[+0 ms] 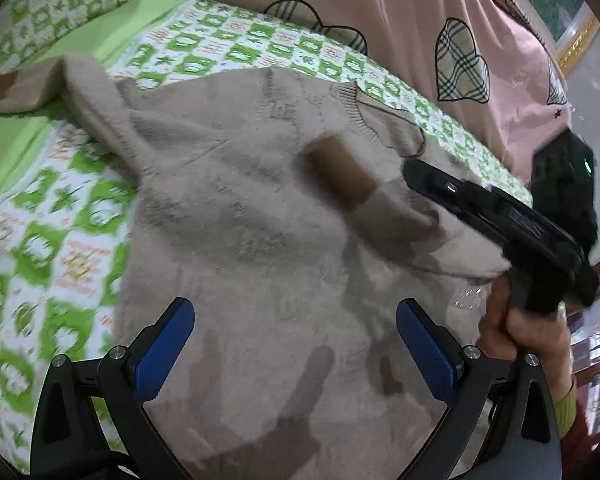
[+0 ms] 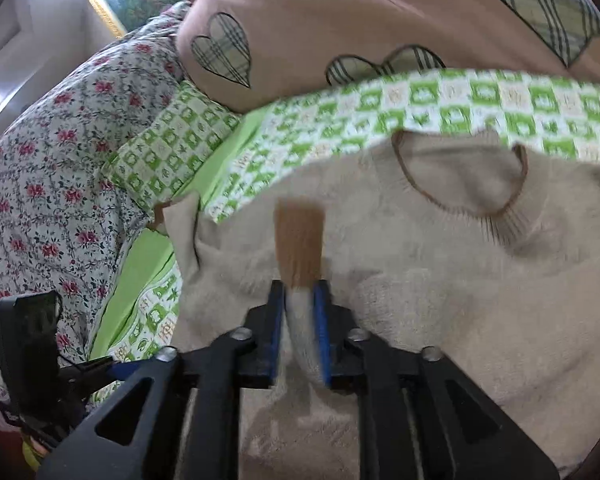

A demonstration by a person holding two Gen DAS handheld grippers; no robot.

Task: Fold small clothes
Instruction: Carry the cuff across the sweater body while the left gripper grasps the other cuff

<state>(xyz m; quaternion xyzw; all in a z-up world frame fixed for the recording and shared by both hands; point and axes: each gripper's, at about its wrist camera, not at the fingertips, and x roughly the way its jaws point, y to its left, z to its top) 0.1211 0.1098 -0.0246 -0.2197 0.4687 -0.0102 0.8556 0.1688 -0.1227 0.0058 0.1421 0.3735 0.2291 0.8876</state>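
My right gripper (image 2: 300,300) has its jaws narrowly apart with the sweater's right sleeve (image 2: 300,320) between them; I cannot tell whether the pads press on it. The brown cuff (image 2: 299,244) points straight ahead, along the sleeve's long axis, across the beige sweater (image 2: 460,300) spread on the bed (image 2: 500,104). My left gripper (image 1: 296,344) hovers wide apart over the sweater's body, holding nothing. The other sleeve (image 1: 40,84) lies outstretched far left; I judge the left hand nearer it.
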